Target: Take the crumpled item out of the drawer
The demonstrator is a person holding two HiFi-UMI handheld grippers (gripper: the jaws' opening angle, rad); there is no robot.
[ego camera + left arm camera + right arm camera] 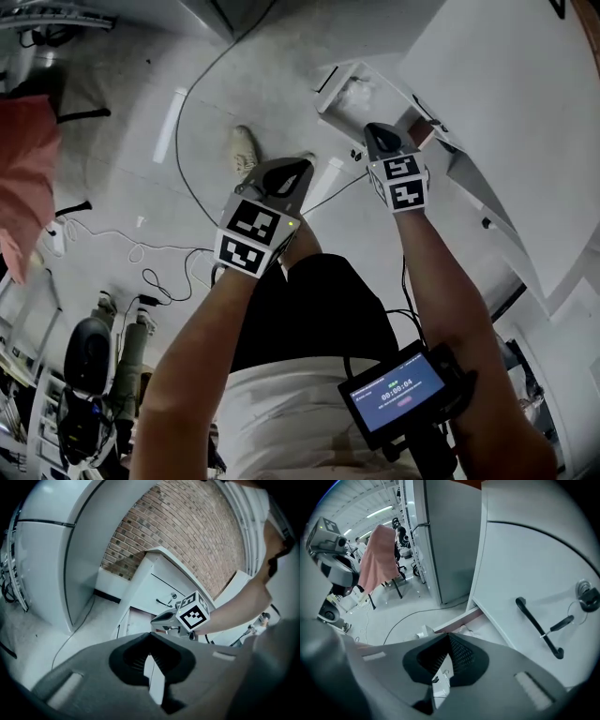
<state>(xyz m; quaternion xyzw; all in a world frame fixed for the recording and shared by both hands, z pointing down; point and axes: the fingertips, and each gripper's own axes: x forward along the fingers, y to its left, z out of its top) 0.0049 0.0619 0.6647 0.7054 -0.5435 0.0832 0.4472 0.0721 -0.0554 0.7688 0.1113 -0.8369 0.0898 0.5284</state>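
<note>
Jaws clenched on both sides, nothing caught between them. The left gripper (pixel 150 637) shows its tips pressed together, and the right gripper (pixel 449 636) is just as tightly closed and empty.

The grey floor (pixel 122 94) spreads out in front of the white cabinet (pixel 506 103), which fills the right of the head view. A pink cloth (pixel 23 178) hangs well away from the cabinet, across the floor.

The drawer (pixel 328 89) is the lowest one in the cabinet and stands pulled out over the floor, open on top. The right gripper tips steeply down over it, right at the cabinet front. The left gripper hangs further out from the cabinet, beside the right one and angled the same way.

The black bar handle (pixel 536 626) sits on the cabinet front above the drawer.

The crumpled item (pixel 360 92) lies inside the open drawer at the cabinet's foot, a pale wad. In the right gripper view its edge peeks out just past the closed jaws, apart from them. It's a rumpled lump, and which way its long axis runs can't be made out.

A dark cable (pixel 413 617) curves over the floor out from the cabinet, and a light shoe (pixel 245 150) rests beyond it.
</note>
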